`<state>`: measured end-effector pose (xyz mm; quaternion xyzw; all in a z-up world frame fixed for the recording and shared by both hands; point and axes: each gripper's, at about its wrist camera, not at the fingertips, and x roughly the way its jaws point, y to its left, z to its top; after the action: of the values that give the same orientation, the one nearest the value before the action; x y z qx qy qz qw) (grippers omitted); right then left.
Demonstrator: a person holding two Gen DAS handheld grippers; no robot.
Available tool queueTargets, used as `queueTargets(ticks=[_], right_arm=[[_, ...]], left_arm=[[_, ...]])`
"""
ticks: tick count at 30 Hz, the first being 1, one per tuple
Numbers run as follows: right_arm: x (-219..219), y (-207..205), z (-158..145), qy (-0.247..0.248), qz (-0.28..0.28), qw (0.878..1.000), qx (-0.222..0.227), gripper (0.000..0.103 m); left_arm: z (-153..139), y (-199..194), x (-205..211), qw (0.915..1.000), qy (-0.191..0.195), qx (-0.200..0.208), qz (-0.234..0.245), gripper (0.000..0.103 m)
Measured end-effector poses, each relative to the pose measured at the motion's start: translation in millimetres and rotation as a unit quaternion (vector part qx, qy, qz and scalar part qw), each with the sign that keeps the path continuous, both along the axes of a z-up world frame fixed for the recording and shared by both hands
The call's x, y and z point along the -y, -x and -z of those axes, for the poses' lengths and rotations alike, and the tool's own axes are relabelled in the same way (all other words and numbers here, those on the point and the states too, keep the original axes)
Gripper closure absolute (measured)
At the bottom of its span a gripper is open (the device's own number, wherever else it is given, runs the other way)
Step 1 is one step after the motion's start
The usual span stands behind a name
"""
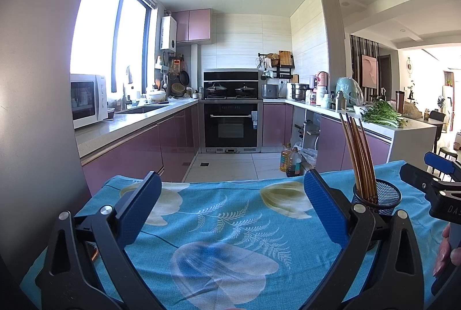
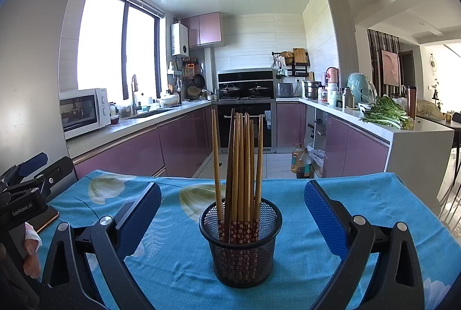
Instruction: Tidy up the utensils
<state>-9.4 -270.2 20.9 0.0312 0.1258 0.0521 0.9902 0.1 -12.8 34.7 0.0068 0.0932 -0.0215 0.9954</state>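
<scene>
Table with blue floral tablecloth [image 2: 360,194], spanning the foreground of both wrist views, kitchen counters and oven beyond. Left gripper [image 1: 232,204]: blue-padded fingers spread wide apart, nothing between them, held low over the cloth to the left of the holder. Right gripper [image 2: 232,210]: fingers likewise wide apart, one on either side of the holder and clear of it, gripping nothing; its tip also shows at the right edge of the left wrist view. Black mesh holder [image 2: 240,249]: round cup, upright on the cloth, near the table's middle in the right wrist view. Wooden chopsticks [image 2: 240,166]: a bundle standing in the holder, patterned red ends down, plain ends fanned slightly upward, one leaning apart to the left.
</scene>
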Motion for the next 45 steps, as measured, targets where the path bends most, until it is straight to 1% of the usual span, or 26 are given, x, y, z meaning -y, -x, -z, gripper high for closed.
queueTargets(ticks=[45], right_arm=[[-5.1, 1.2, 0.8, -0.006, 0.006, 1.000, 0.006, 0.007]], left_arm=[[1.7, -0.2, -0.1, 1.0000, 0.000, 0.006, -0.002, 0.006]])
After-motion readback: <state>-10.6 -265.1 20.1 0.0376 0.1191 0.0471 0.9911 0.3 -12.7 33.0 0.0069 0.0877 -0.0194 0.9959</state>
